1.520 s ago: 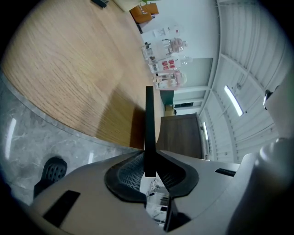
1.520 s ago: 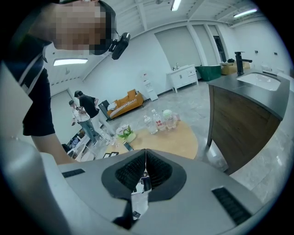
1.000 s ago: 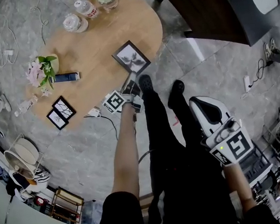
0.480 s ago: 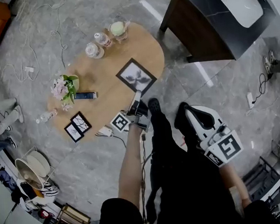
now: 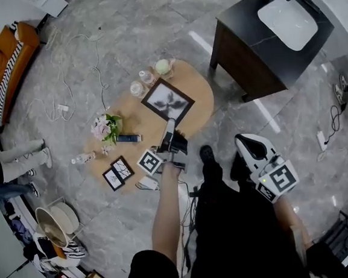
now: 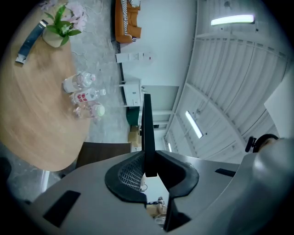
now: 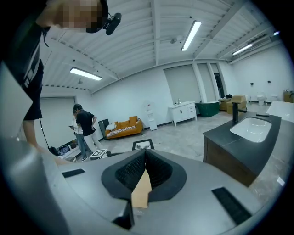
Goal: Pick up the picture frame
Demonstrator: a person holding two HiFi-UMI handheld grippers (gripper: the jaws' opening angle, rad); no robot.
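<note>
The picture frame [image 5: 168, 102], black-edged with a dark plant print, hangs above the oval wooden table [image 5: 202, 100]. My left gripper [image 5: 170, 128] is shut on its near edge. In the left gripper view the frame [image 6: 147, 131] shows edge-on as a thin dark bar, clamped between the jaws of the left gripper [image 6: 149, 158]. My right gripper [image 5: 245, 141] is off to the right over the floor, shut and holding nothing. In the right gripper view the pads of the right gripper [image 7: 146, 156] meet at their tips, and the frame [image 7: 143, 145] shows far ahead.
On the table stand a flower pot [image 5: 106, 127], a dark flat bar [image 5: 128, 138], two small frames [image 5: 117, 172], bottles [image 5: 142, 83] and a cup [image 5: 163, 66]. A dark cabinet with a white basin [image 5: 268, 36] is at the right. Cables [image 5: 67, 96] lie on the floor. A person [image 5: 12, 161] stands left.
The left gripper has lifted the picture frame up off the table's edge. The right gripper has risen too. The head view now looks from higher, so the table appears smaller.
</note>
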